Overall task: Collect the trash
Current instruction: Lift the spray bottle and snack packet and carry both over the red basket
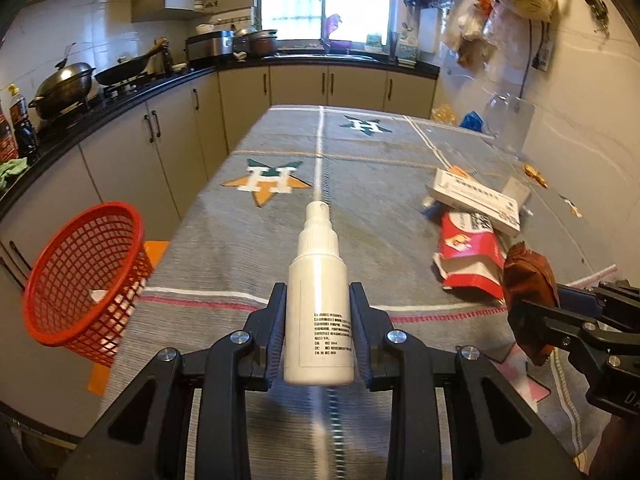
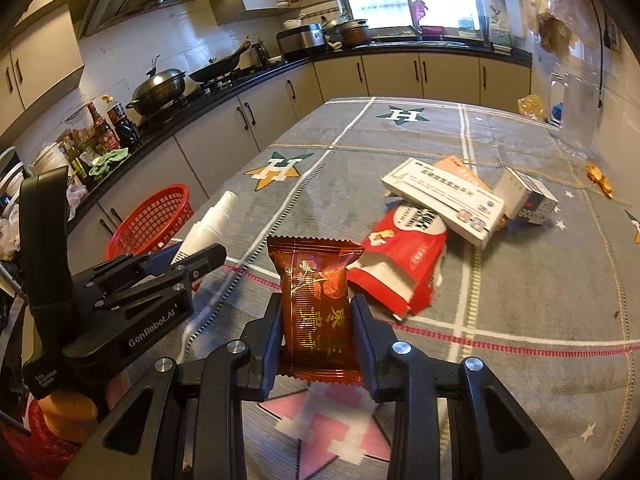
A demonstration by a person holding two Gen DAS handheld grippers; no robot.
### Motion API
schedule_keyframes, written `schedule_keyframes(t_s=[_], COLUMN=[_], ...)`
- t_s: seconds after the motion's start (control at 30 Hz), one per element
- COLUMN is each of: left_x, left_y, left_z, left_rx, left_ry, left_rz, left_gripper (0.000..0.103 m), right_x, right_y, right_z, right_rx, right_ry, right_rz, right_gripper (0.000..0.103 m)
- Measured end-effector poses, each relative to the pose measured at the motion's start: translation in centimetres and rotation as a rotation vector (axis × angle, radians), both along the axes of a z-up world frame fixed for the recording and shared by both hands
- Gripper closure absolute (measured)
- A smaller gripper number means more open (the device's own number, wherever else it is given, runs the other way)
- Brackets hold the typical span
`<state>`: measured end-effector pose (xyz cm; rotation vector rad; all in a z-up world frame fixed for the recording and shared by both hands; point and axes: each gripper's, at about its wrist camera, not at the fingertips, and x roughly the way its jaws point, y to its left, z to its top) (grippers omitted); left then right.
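Observation:
My left gripper (image 1: 319, 300) is shut on a white spray bottle (image 1: 318, 300) and holds it above the grey cloth-covered table (image 1: 360, 152). It also shows in the right wrist view (image 2: 208, 224). My right gripper (image 2: 316, 312) is shut on a brown-red snack packet (image 2: 314, 304), which also shows in the left wrist view (image 1: 528, 280). A red mesh basket (image 1: 84, 276) stands off the table's left edge, with something white inside. A torn red box (image 2: 404, 256), a long white box (image 2: 444, 200) and a small white box (image 2: 528, 196) lie on the table.
Kitchen cabinets and a black counter with woks (image 1: 64, 84) run along the left and back. A clear jug (image 2: 576, 112) stands at the far right. Small orange scraps (image 2: 600, 180) lie near the right wall. Bags hang on the wall (image 1: 492, 12).

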<state>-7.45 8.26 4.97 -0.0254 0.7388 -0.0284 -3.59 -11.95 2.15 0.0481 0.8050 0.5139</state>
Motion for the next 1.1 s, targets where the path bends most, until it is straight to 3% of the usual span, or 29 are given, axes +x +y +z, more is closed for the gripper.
schedule_keyframes(t_s=[0.7,1.1], left_x=[-0.7,-1.6], left_y=[6.4,10.3], left_z=[1.7,2.2], left_rx=[-0.022,-0.032], left_ry=[-0.050,-0.065], left_rz=[0.132,0.215], left_gripper=[0.074,0.074], right_x=[2.4,3.5], right_y=[4.9,10.3], right_z=[2.9,4.1], right_rx=[0.007,0.012], right_ry=[-0.017,-0.020], right_rz=[0.096,0.191], right_gripper=[0.067,0.067])
